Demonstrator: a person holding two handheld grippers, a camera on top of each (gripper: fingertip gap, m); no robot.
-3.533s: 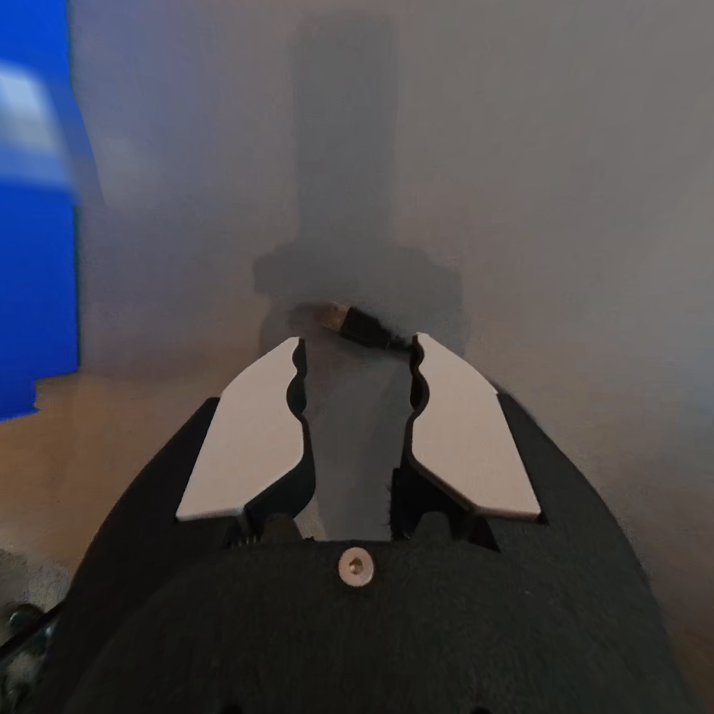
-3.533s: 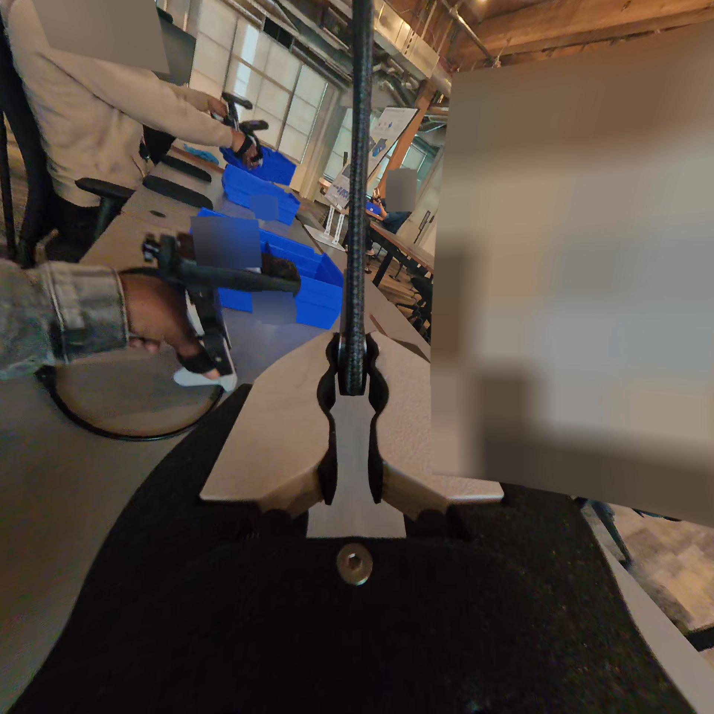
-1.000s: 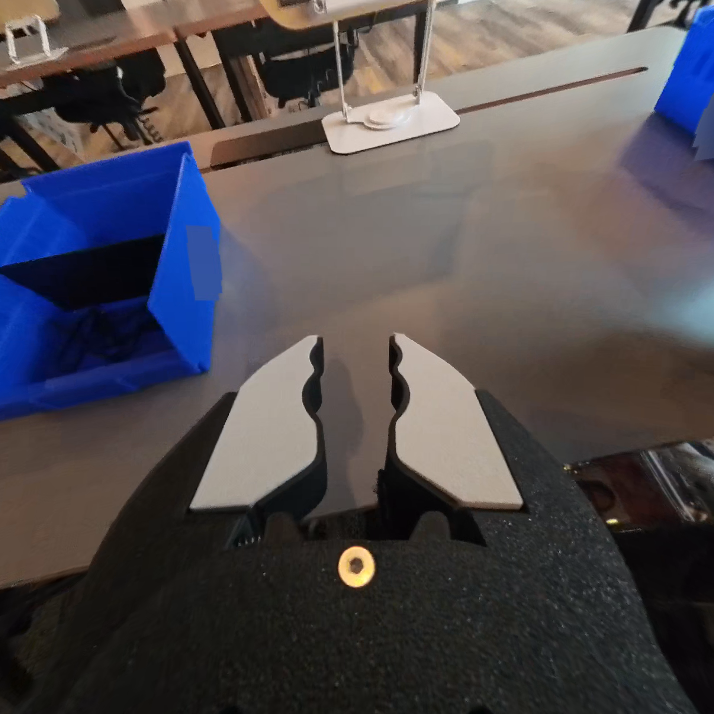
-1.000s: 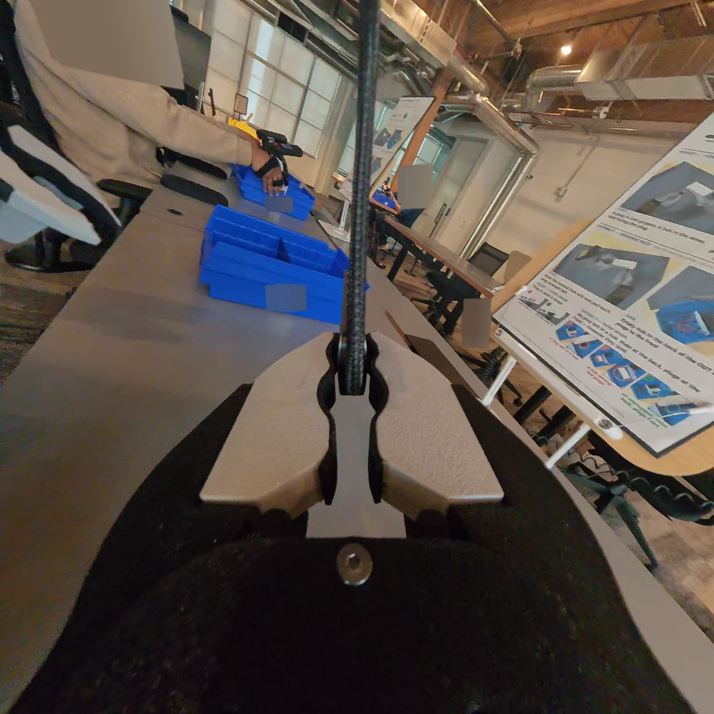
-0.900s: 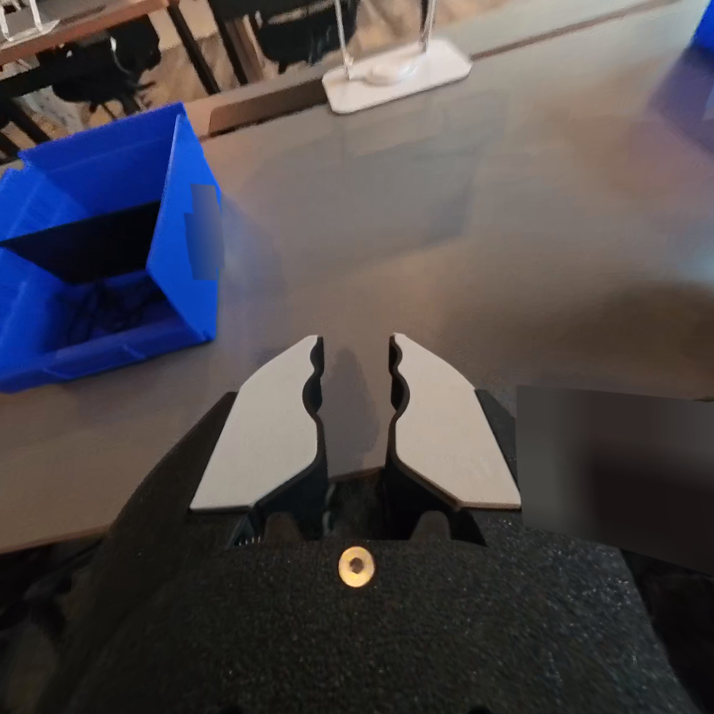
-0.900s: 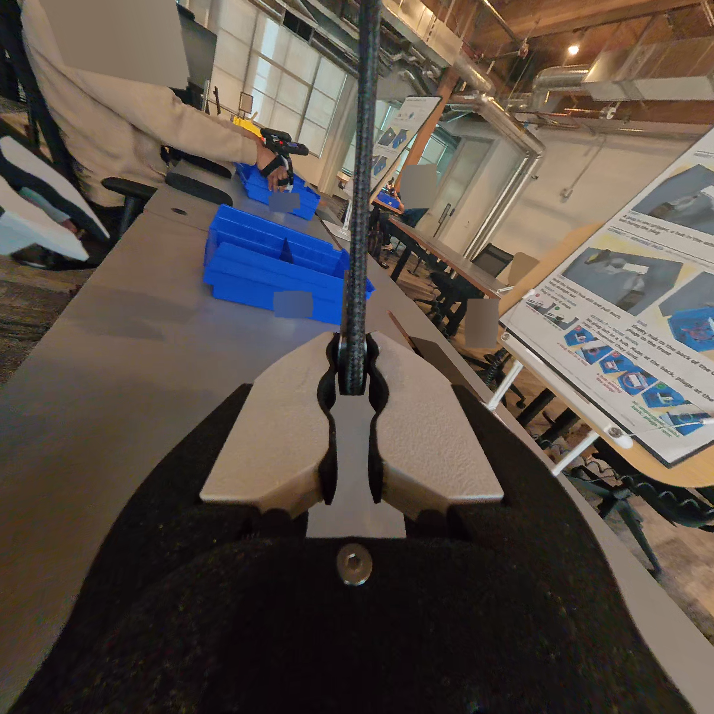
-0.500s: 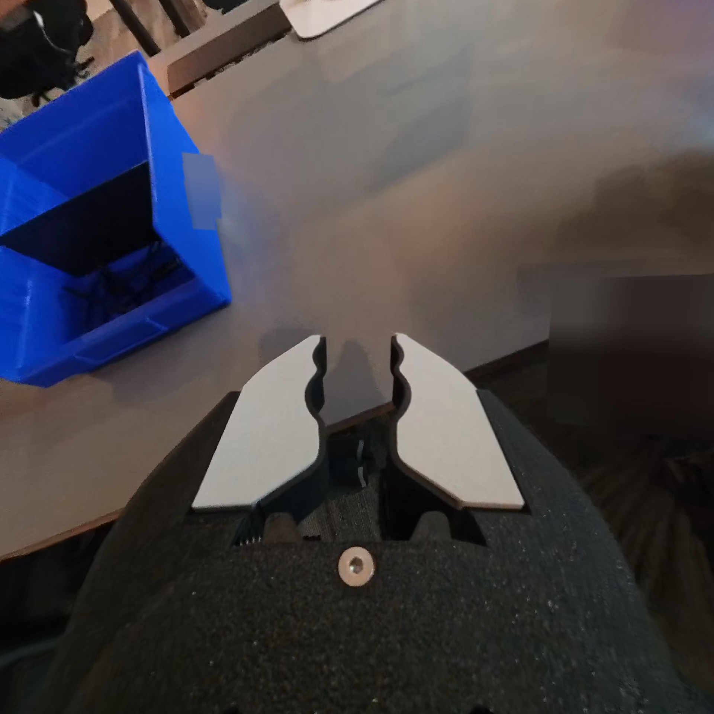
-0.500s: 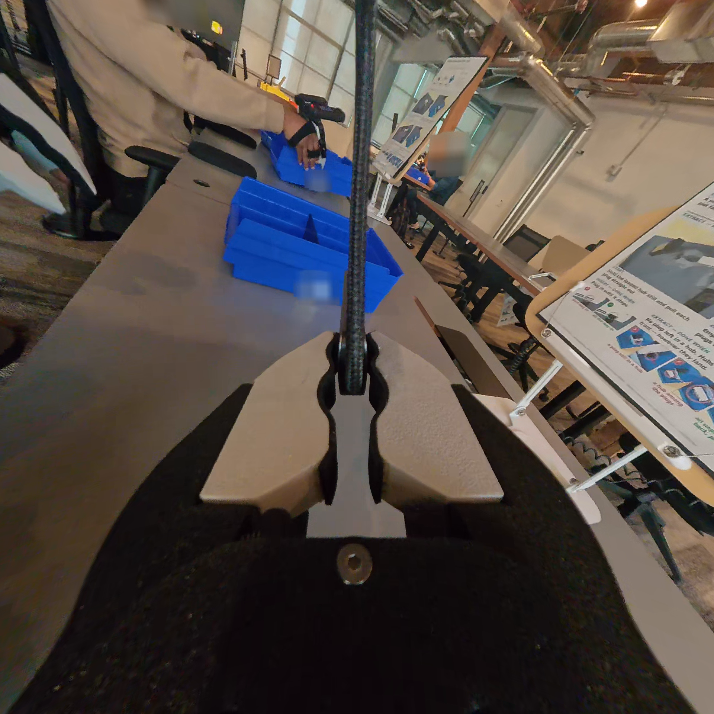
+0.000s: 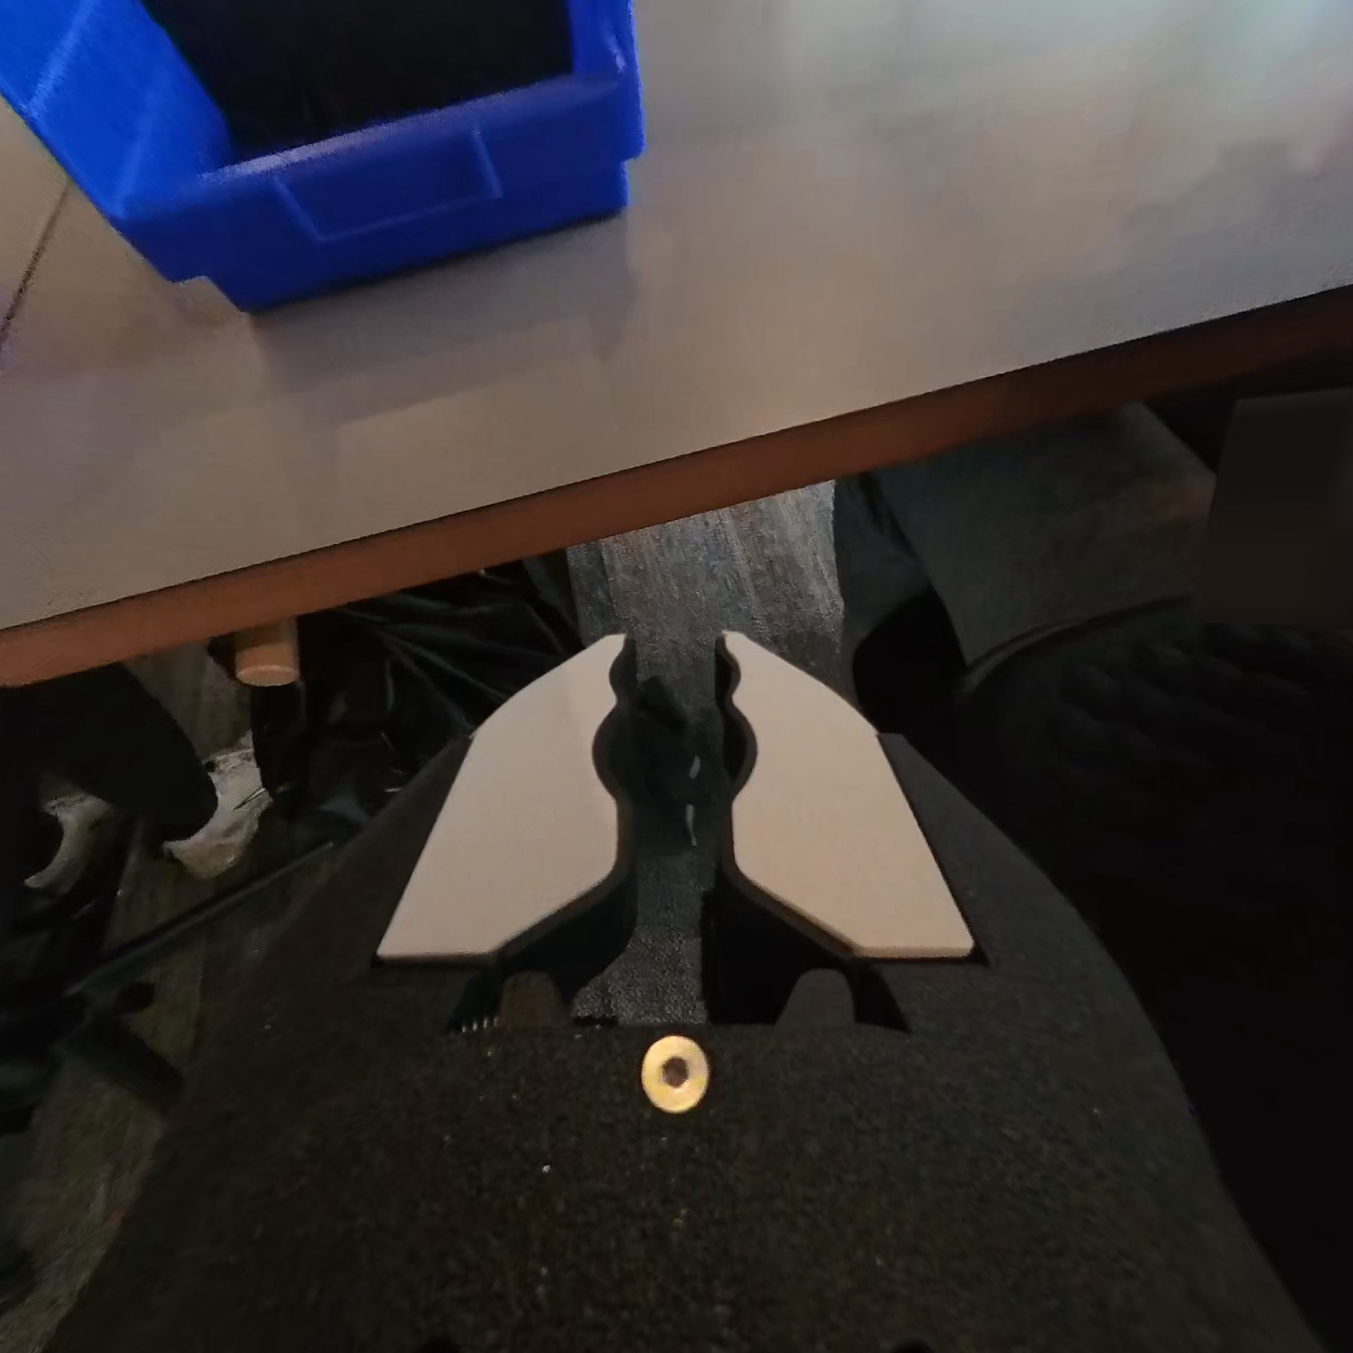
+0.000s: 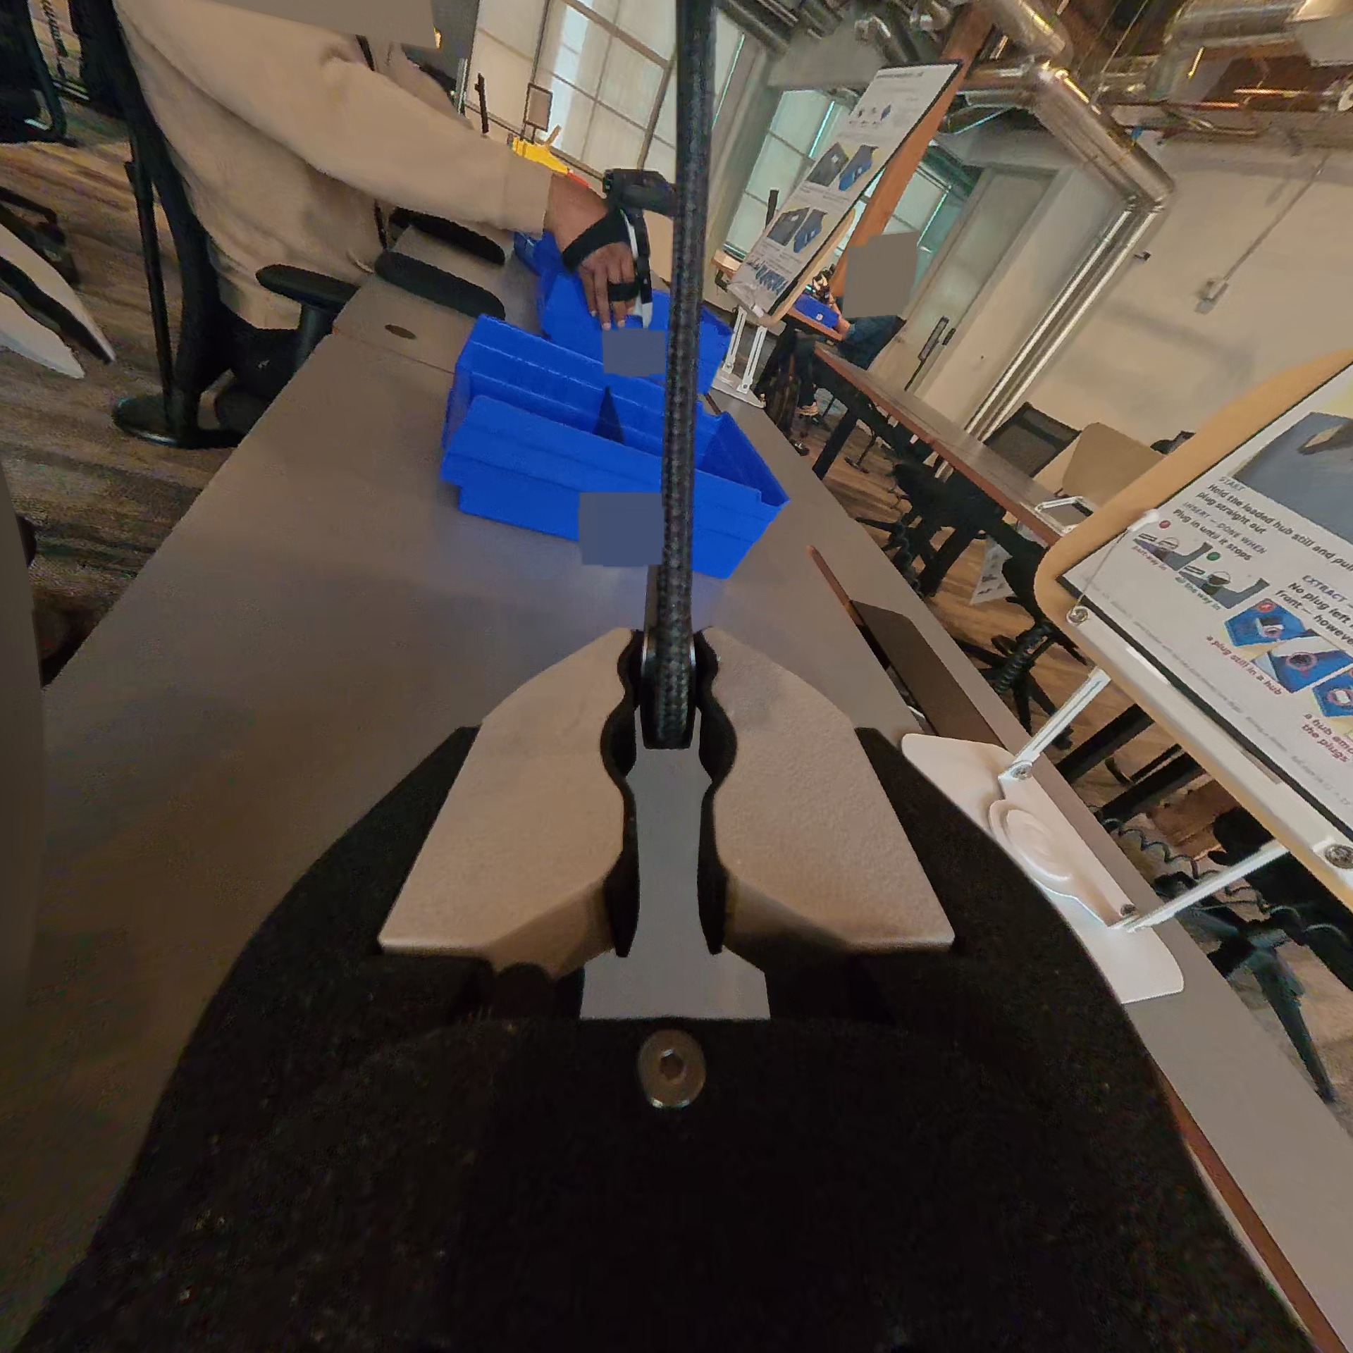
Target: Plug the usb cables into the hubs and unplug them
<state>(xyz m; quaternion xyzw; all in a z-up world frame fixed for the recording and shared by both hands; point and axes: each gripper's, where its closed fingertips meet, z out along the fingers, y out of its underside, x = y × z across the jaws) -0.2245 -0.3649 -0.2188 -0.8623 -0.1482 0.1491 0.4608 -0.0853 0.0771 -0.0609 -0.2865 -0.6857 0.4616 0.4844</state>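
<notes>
My right gripper (image 10: 668,644) is shut on a black braided USB cable (image 10: 684,366), which rises straight up from the fingertips and leaves the top of the right wrist view. It is held above the grey table (image 10: 293,659). My left gripper (image 9: 672,644) is open with a narrow gap and holds nothing. It points down past the table's front edge (image 9: 659,468) toward the dark floor. A dark shape shows in the gap; I cannot tell what it is. No hub is in view.
A blue bin (image 9: 410,198) stands near the table's front edge, ahead and left of the left gripper. More blue bins (image 10: 556,468) sit ahead of the right gripper. An instruction board (image 10: 1245,586) on a white stand (image 10: 1025,827) is at the right. A person (image 10: 329,146) works farther along. The gap from one gripper's tips to the other's is roughly 50 cm.
The left gripper has pulled back and tilted down, from over the table top to past its front edge. The right gripper has stayed shut on the cable while its view tipped slightly lower.
</notes>
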